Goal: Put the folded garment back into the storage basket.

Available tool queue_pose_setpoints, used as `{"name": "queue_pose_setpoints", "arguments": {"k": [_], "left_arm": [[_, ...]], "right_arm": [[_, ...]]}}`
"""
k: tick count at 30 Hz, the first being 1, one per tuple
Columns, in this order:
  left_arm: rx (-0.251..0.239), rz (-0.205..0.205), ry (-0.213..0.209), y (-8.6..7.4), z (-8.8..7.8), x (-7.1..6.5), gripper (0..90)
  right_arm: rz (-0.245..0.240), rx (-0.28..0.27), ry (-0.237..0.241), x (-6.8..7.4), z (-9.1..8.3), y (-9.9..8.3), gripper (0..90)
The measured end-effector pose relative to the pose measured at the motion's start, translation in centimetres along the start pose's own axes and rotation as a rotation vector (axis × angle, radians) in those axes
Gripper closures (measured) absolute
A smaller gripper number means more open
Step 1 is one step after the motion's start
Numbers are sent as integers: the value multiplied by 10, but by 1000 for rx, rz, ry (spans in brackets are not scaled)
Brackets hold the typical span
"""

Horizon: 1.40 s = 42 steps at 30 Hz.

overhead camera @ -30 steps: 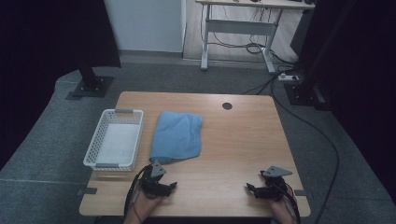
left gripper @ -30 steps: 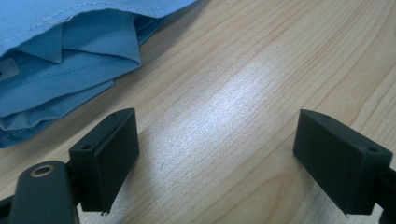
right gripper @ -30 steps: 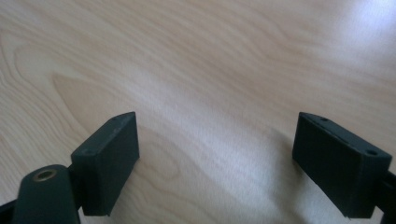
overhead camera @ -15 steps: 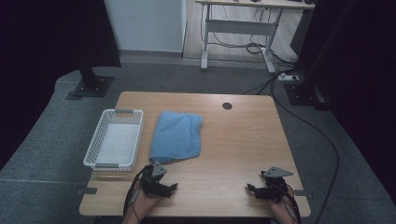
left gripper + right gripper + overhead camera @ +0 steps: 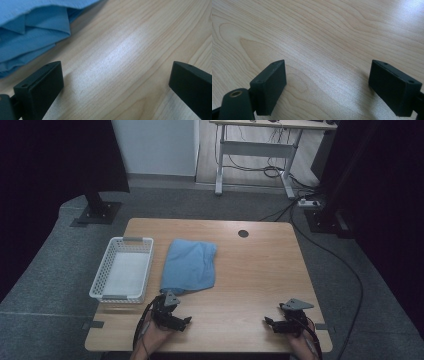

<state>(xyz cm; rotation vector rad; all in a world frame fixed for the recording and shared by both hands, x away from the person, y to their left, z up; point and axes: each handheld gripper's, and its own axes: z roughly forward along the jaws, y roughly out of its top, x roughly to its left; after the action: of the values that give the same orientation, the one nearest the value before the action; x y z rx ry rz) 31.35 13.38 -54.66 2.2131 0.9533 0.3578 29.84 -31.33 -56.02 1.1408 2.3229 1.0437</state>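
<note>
High view: the left gripper (image 5: 186, 321) rests low at the near edge of the wooden table (image 5: 255, 270), borne by a hand entering from the bottom, its jaws pointing toward the table's middle. The right gripper (image 5: 268, 322) sits at the near right corner, jaws aimed back toward the left one — the two well apart. The blue cloth (image 5: 190, 266), folded, lies flat just beyond the left gripper, beside a white basket (image 5: 122, 269). Against the earlier frames, neither hand has shifted and the cloth lies as it did. Left gripper view: the jaws have just been opening and now stand wide, released, with bare wood between them; the cloth's layered edge (image 5: 32, 32) lies at upper left, clear of both pads. Right gripper view: jaws spread wide over bare wood — nothing grasped.
</note>
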Motion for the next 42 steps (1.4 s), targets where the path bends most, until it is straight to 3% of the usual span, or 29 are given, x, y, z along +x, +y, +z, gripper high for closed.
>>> {"name": "queue_pose_setpoints", "arguments": {"k": [5, 10, 17, 23, 32, 42], "left_arm": [[-12, 18, 18, 10, -6, 2, 0], [-37, 12, 18, 24, -12, 8, 0], [-33, 8, 21, 44, -13, 18, 0], [-33, 20, 36, 61, -8, 26, 0], [-41, -10, 11, 79, 5, 41, 0], [-45, -24, 35, 102, 22, 52, 0]], "right_arm": [[0, 0, 0, 0, 0, 0, 142], [0, 0, 0, 0, 0, 0, 142], [0, 0, 0, 0, 0, 0, 142], [0, 0, 0, 0, 0, 0, 143], [0, 0, 0, 0, 0, 0, 143], [0, 0, 0, 0, 0, 0, 143]]}}
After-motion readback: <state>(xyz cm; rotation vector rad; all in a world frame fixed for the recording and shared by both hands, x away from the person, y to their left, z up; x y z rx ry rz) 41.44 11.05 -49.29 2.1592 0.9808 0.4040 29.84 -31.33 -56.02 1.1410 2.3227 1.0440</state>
